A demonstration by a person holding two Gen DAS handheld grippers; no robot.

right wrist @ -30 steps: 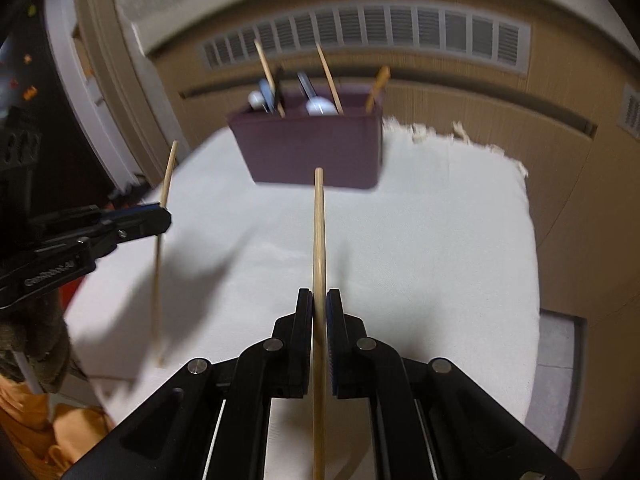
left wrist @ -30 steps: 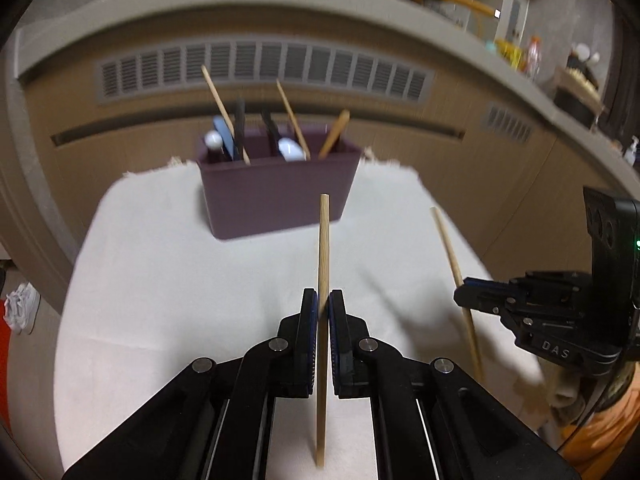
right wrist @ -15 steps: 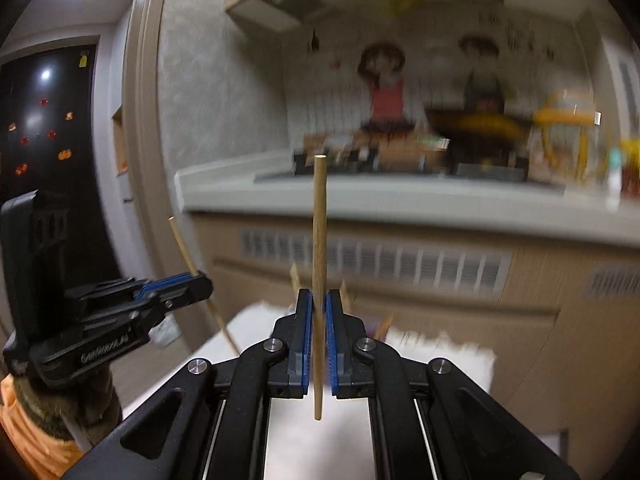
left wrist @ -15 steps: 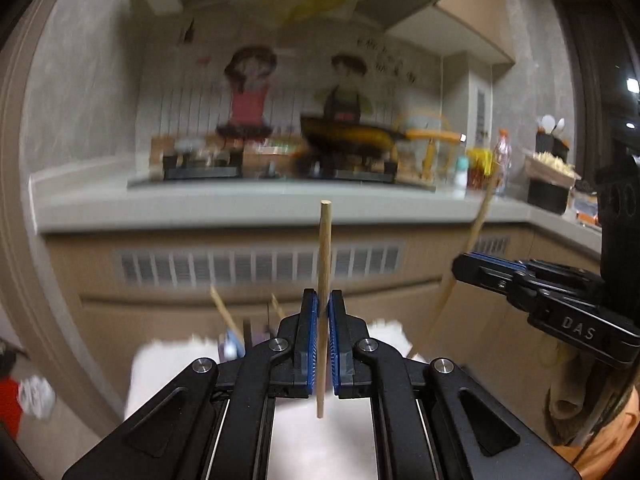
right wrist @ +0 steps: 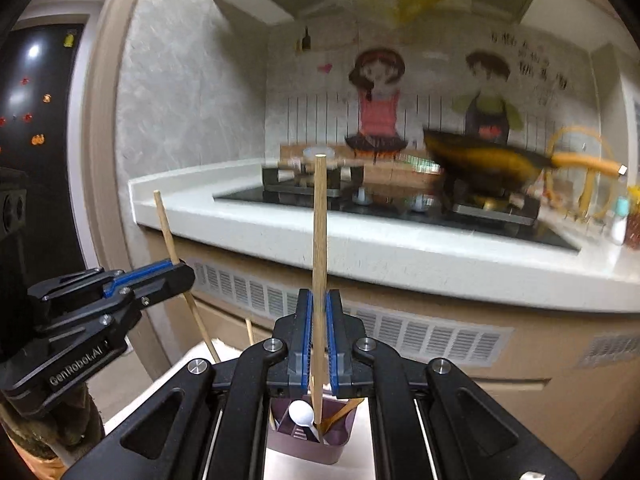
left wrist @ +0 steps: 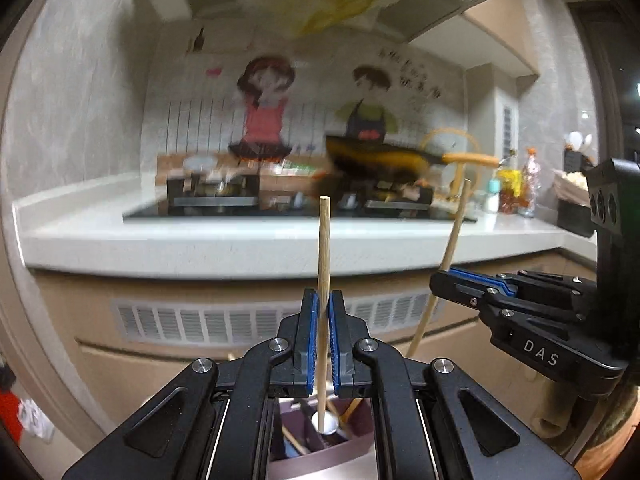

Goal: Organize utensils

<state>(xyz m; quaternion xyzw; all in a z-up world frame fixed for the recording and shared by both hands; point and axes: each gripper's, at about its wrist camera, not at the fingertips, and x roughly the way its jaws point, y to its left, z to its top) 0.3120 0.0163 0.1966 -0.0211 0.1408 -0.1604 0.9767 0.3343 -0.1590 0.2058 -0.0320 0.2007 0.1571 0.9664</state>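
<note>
My left gripper (left wrist: pixel 323 312) is shut on a wooden chopstick (left wrist: pixel 323 256) held upright; its lower end hangs above the purple utensil holder (left wrist: pixel 320 462) seen low between the fingers. My right gripper (right wrist: pixel 318 312) is shut on a second upright wooden chopstick (right wrist: pixel 319 240), its lower tip at the mouth of the same holder (right wrist: pixel 308 444), which holds a white spoon (right wrist: pixel 301 412) and other chopsticks. Each gripper shows in the other's view: the right one (left wrist: pixel 444 280) at the right, the left one (right wrist: pixel 180 270) at the left.
A white-topped kitchen counter (left wrist: pixel 200 248) with a stove and a dark pan (left wrist: pixel 376 160) runs behind, with vented cabinet fronts (right wrist: pixel 420 336) below. The white cloth-covered table (right wrist: pixel 160 388) lies under the holder. Bottles (left wrist: pixel 516 196) stand at the counter's right.
Both grippers have tilted up and moved forward with their chopsticks. The holder, far ahead a second ago, now sits directly below the fingers, and the chopstick tips hang over it.
</note>
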